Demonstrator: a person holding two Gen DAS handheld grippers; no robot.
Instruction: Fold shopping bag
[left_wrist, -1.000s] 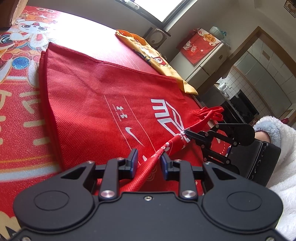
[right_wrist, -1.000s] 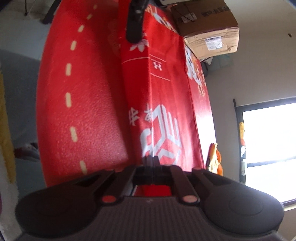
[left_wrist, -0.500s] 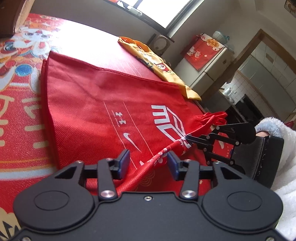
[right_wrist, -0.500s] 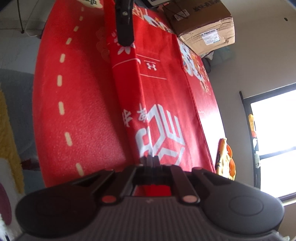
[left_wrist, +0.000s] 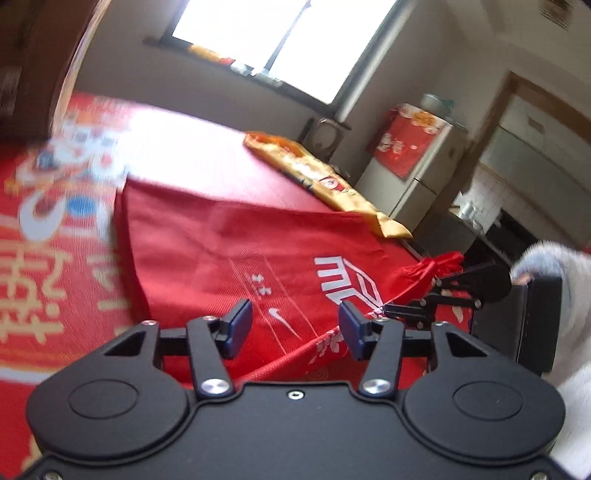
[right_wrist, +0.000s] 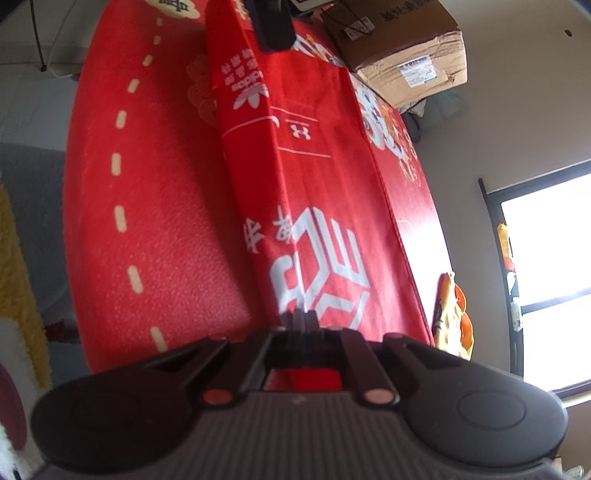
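Note:
The red shopping bag (left_wrist: 229, 251) lies flat on the table, white logos up. A raised fold of its near edge (left_wrist: 295, 358) runs from under my left gripper (left_wrist: 295, 325) to my right gripper (left_wrist: 388, 308). The left one stands open above that fold, its blue pads well apart with nothing between them. The right one is shut on the bag's edge, with the bunched red handles (left_wrist: 432, 267) just behind it. In the right wrist view, the right gripper (right_wrist: 298, 317) pinches the fold, the bag (right_wrist: 314, 177) stretches ahead, and a left finger (right_wrist: 275, 26) shows at the top.
A red printed tablecloth (left_wrist: 55, 240) covers the table. A yellow cloth (left_wrist: 325, 181) lies along its far edge, near a fridge (left_wrist: 413, 162). A cardboard box (right_wrist: 402, 48) stands beyond the bag's far end. A fluffy white sleeve (left_wrist: 565, 295) is behind the right gripper.
My left gripper's fingers have spread apart, and the gripper has pulled back and tilted up over the fold. The right gripper has stayed shut on the bag's edge.

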